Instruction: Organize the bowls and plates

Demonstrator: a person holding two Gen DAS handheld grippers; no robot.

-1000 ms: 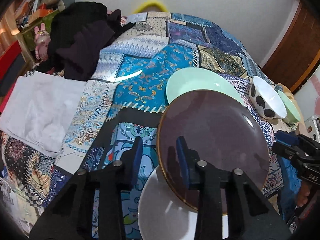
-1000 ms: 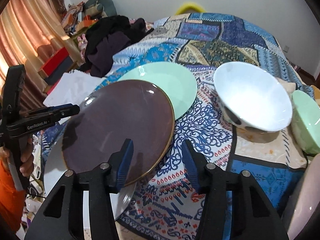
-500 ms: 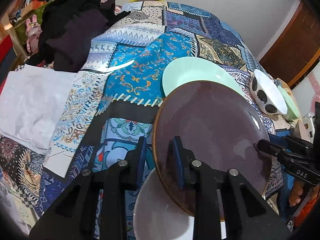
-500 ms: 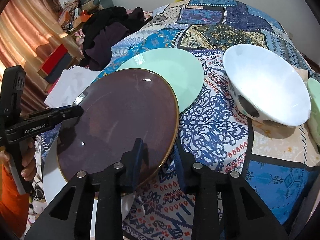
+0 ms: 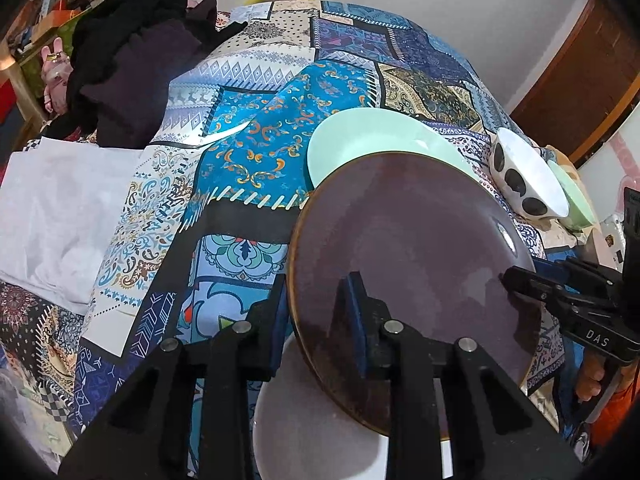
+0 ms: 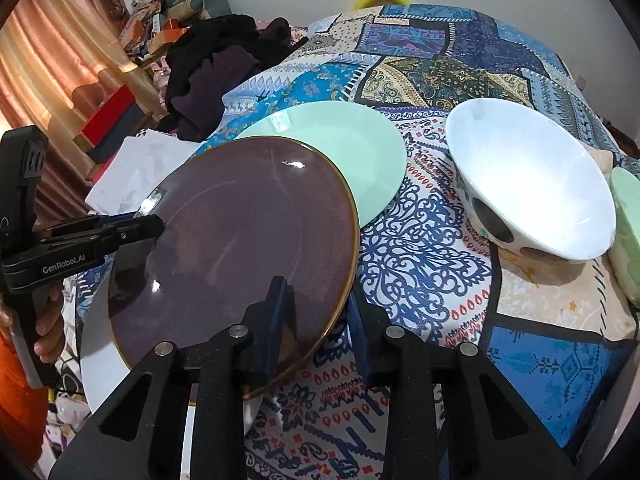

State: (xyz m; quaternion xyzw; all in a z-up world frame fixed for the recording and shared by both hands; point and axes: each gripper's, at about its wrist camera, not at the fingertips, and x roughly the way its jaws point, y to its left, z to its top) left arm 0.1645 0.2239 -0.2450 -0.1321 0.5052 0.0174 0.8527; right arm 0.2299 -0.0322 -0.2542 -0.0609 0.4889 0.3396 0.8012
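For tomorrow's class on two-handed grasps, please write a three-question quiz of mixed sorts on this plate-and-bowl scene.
1. True or false: only the left gripper grips the brown plate.
2. The brown plate hangs tilted over which plate? A. the mint-green plate B. the white plate C. a red plate
3. Fill in: the white bowl with dark spots lies tipped on the patterned bedspread, beside a ______ bowl.

Key
1. False: the right gripper also pinches the rim, on the opposite side.
2. B
3. mint-green
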